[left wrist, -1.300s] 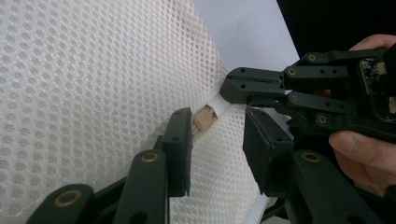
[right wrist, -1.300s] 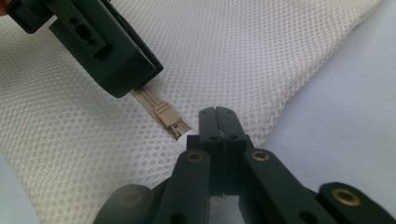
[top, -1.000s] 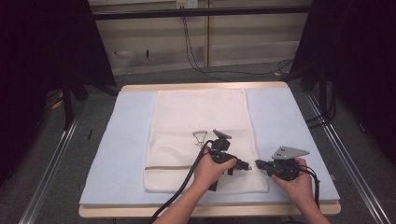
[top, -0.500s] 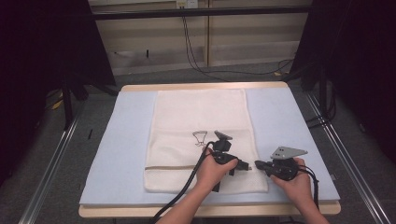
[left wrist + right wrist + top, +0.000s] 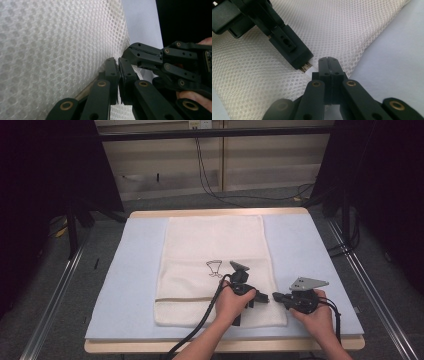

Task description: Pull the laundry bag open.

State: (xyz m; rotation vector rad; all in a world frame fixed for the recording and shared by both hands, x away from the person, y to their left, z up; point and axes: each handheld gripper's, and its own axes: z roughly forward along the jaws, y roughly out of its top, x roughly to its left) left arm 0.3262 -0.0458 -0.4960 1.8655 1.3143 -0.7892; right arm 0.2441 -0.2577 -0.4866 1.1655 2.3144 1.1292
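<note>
Mesh bag [image 5: 215, 265]: white, flat on the pale blue pad [image 5: 125, 285] that covers the table; long axis runs away from the person; small dark outline printed near its middle.
Left gripper [image 5: 262, 297]: over the bag's near right corner, pointing right toward the bag's right edge. Jaws have just been closing and now stand together; in the left gripper view [image 5: 118, 75] they meet at the bag's edge, with mesh at their tips, pinched as far as can be told.
Right gripper [image 5: 276, 296]: on the pad just beside the same edge, pointing left, tip to tip with the left gripper. Jaws [image 5: 328, 67] together at the mesh border; a thin white fold sits beside their tips, grip uncertain.
Gap between grippers: almost none.
Hands: one on each gripper, forearms entering from the near edge.
</note>
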